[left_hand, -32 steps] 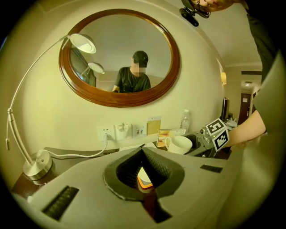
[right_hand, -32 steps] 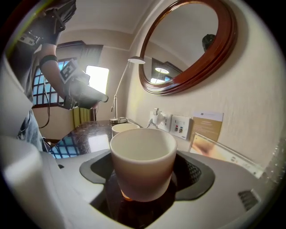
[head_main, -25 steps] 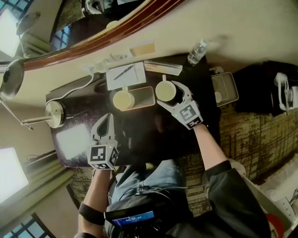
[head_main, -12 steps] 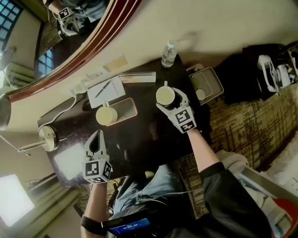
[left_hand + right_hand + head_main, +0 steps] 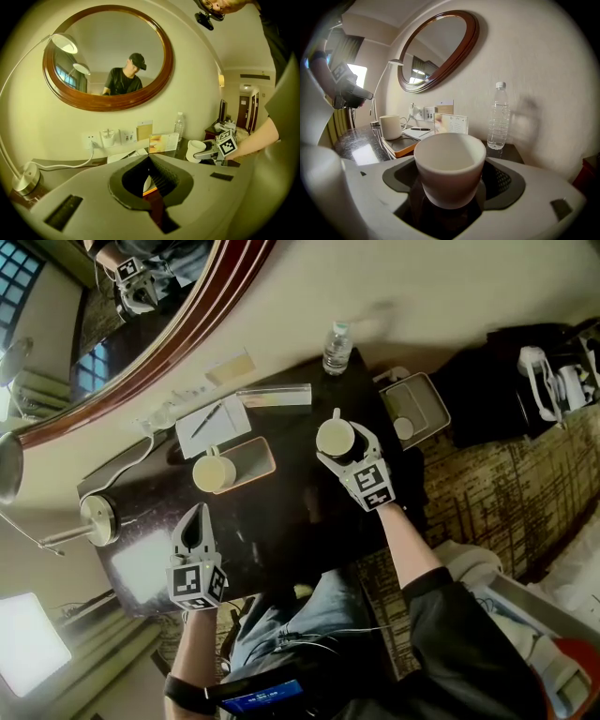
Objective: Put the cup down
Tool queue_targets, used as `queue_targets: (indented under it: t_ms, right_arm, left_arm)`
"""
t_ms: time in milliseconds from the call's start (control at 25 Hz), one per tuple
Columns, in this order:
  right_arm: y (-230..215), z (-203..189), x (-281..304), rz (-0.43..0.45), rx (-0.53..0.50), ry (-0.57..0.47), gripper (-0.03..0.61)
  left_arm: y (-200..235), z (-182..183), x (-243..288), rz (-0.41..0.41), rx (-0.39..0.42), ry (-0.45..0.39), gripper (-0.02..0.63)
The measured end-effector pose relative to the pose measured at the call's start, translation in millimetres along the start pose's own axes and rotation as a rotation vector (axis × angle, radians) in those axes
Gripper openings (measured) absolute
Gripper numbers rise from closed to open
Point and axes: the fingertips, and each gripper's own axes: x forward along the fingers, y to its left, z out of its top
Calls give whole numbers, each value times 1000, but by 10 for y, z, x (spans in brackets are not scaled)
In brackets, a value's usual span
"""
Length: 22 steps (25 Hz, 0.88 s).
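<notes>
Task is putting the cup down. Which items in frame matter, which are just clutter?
In the job:
cup, between the jaws of the right gripper
dark table, where it would land

Lying about:
mug on the tray
water bottle
notepad
card stand
lamp base
left gripper, jaws shut, empty

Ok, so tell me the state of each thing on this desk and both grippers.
white cup: upright, empty, held in the right gripper.
right gripper: shut on the white cup.
left gripper: shut, nothing between its jaws.
second mug: upright, on the tray.
water bottle: upright, capped.
pen: lying on the notepad.
</notes>
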Motion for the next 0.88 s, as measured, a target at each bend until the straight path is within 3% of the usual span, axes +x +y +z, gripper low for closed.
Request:
queue_targets:
  t_ms: [480,520,640,720,840,880]
  right_arm:
    - [54,186,-352,-47,2,9,459]
    - [92,240,-433,-48,3,8,422]
    - [249,454,-704,-58,-1,-10,409]
    - [344,572,-883,-84,-1,-19,299]
    - [467,716,-1104,-140,6,-21,189]
    - [509,761,-1170,-158,8,-21,179]
  left_arm:
    - [-15,-11,-68,-34,4,4,2]
    - [-27,-4,-94,-42,-1,5,2]
    - [-57,49,-179,-74,4,-10,2]
    - [-56,76,-225,-92,14,-18,2]
    - [-32,130,-301,-106,7,-19,2]
    - [-29,141,-331,-109,2,-15,2]
